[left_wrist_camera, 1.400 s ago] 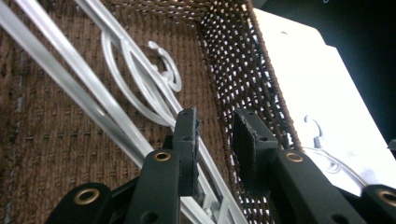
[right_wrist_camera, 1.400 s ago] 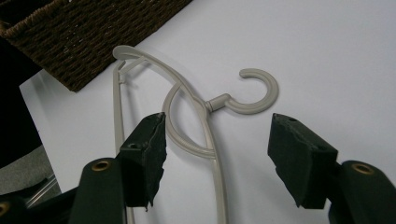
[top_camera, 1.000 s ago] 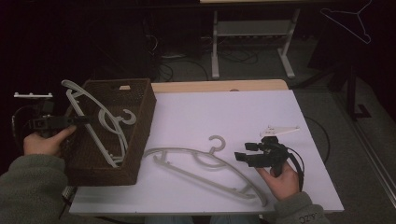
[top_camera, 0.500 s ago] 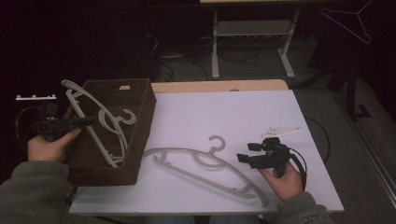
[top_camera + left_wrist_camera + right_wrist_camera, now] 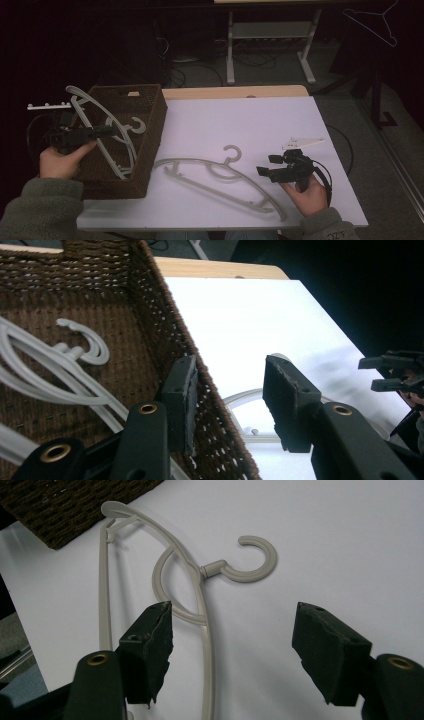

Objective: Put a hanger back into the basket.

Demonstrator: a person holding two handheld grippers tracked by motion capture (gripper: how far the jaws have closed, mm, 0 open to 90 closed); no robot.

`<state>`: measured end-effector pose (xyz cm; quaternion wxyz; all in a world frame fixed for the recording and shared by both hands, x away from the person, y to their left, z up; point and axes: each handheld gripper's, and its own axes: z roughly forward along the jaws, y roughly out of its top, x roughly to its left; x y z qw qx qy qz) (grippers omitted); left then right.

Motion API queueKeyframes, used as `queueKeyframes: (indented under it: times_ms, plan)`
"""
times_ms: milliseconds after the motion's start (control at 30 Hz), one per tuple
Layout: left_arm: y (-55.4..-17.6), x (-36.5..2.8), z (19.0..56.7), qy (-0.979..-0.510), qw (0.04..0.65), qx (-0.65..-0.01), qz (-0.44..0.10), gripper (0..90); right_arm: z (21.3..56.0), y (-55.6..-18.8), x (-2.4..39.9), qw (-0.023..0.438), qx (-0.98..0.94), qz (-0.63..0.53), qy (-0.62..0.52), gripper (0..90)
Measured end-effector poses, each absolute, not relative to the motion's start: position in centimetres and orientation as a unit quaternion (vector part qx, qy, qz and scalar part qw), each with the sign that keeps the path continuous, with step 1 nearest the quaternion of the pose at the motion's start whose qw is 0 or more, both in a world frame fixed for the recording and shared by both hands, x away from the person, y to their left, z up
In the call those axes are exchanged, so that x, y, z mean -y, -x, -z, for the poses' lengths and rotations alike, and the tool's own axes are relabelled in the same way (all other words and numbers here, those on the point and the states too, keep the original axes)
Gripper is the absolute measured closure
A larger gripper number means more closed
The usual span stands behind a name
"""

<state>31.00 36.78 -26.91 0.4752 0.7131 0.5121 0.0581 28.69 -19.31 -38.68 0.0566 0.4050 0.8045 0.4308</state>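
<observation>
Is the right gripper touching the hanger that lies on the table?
Apart. In the right gripper view the open right gripper hangs over the hanger, bare table between.

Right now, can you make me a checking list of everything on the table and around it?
Surface: white table top, wooden strip along its far edge.
Job's things: one grey hanger on the table, flat beside the basket; brown woven basket at the left edge with grey hangers in the basket, one end poking over the rim.
Clutter: nothing seen.
Grippers: left hand-held gripper open, jaws astride the basket wall; right hand-held gripper open above the table hanger, gripping nothing.
Cables: black cable loops by the right hand.
Surroundings: dark room, metal stand behind the table, wire hanger hanging top right.
</observation>
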Motion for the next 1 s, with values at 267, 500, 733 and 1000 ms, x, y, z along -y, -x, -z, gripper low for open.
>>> queueKeyframes:
  times_ms: [267,500,733,1000]
  plan:
    - [-30.3,-34.9,26.7,-0.724,0.482,-0.489,-0.055,54.7,39.1,-29.0,18.9,0.047,-0.812,-0.415,-0.409,33.5]
    - [-29.7,-33.3,27.0,-0.734,0.486,-0.47,-0.055,53.8,39.8,-29.9,18.3,0.028,-0.821,-0.392,-0.413,35.2]
    - [-28.7,-31.6,27.1,-0.743,0.493,-0.451,-0.051,53.1,40.5,-30.6,17.6,0.013,-0.837,-0.371,-0.402,38.0]
    - [-27.8,-29.2,27.9,-0.758,0.491,-0.427,-0.044,51.9,41.7,-31.4,16.2,-0.018,-0.859,-0.339,-0.383,46.7]
